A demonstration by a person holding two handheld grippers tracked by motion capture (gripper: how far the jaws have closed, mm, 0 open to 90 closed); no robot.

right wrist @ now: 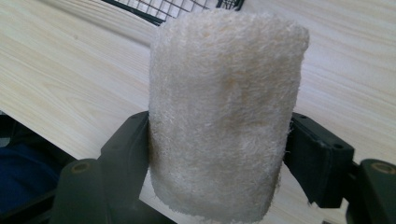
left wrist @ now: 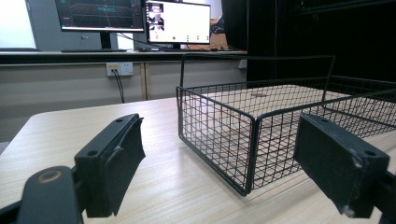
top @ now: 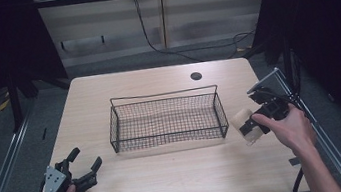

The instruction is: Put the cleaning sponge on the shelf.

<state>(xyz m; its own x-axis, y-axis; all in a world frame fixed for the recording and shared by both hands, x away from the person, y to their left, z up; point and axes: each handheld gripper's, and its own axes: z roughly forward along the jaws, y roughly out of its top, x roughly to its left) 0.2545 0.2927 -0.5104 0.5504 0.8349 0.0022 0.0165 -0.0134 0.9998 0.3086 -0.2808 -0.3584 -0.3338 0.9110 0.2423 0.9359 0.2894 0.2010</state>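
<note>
A person's right gripper (top: 253,125) clamps a pale, fibrous, cylinder-shaped loofah sponge (top: 244,125) just off the right end of the black wire mesh basket (top: 167,121) on a light wood-grain table (top: 170,182). In the right gripper view the sponge (right wrist: 224,116) looks coarse and cream-coloured, faintly yellowed in patches, its woven fibres fraying at the edges, with a black jaw pressed against each side. The step in hand appears to be carrying the sponge toward the basket; the next move would call for lifting it clear of the basket's right wall, bringing it over the mesh floor and parting the jaws. The left gripper (top: 83,165) rests near the basket's left front corner, jaws spread wide with nothing between them.
</note>
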